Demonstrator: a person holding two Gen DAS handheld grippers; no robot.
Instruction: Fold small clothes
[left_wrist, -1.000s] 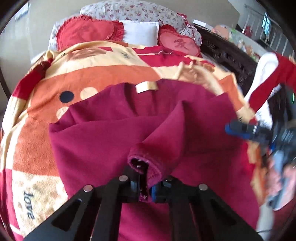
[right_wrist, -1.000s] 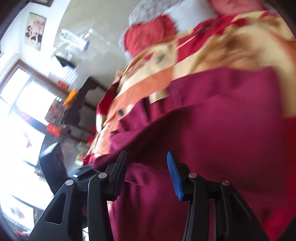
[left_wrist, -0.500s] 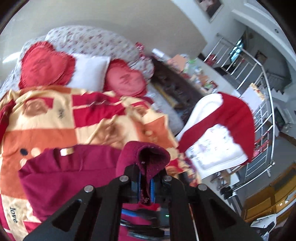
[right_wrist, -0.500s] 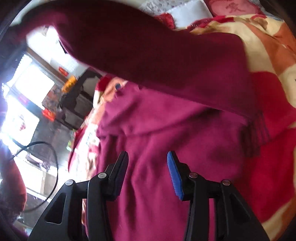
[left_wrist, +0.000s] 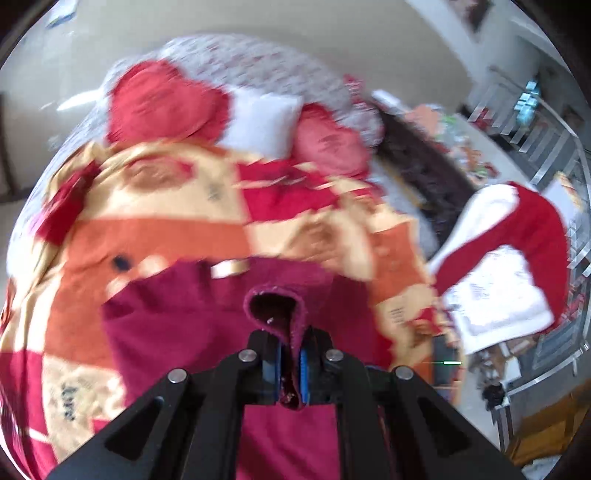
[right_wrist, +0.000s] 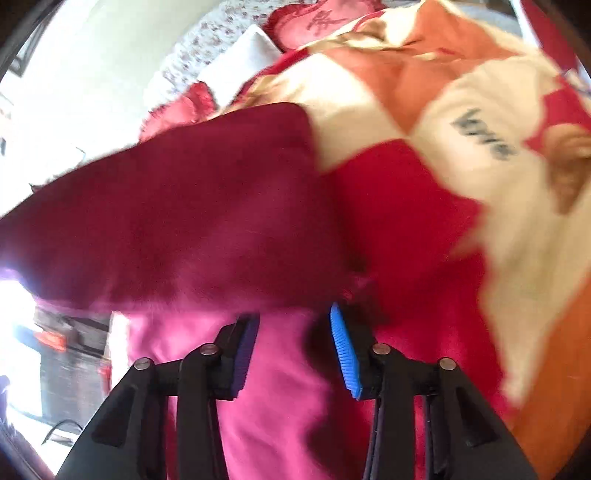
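1. The left gripper (left_wrist: 290, 369) is clamped tight on the cuff (left_wrist: 275, 306) of a maroon sweater (left_wrist: 177, 317); the cuff's open end loops up just ahead of the blue pads (left_wrist: 303, 373).
2. In the left wrist view the sweater lies spread on a patchwork blanket (left_wrist: 155, 236) of orange, cream and red, filling the frame from about 8 o'clock to 4 o'clock, with a pale neck label (left_wrist: 231, 266) near 12 o'clock of the garment.
3. Two red heart cushions (left_wrist: 162, 101) and a white pillow (left_wrist: 264, 118) sit beyond the blanket at 11 to 12 o'clock.
4. A red-and-white garment (left_wrist: 517, 258) hangs at 3 o'clock.
5. The right gripper (right_wrist: 293, 350) stands partly apart; its jaws have just been closing a little, with sweater cloth (right_wrist: 280, 398) below the gap and nothing pinched.
6. In the right wrist view a lifted sweater sleeve (right_wrist: 177, 221) stretches from 9 o'clock toward the centre, blurred.
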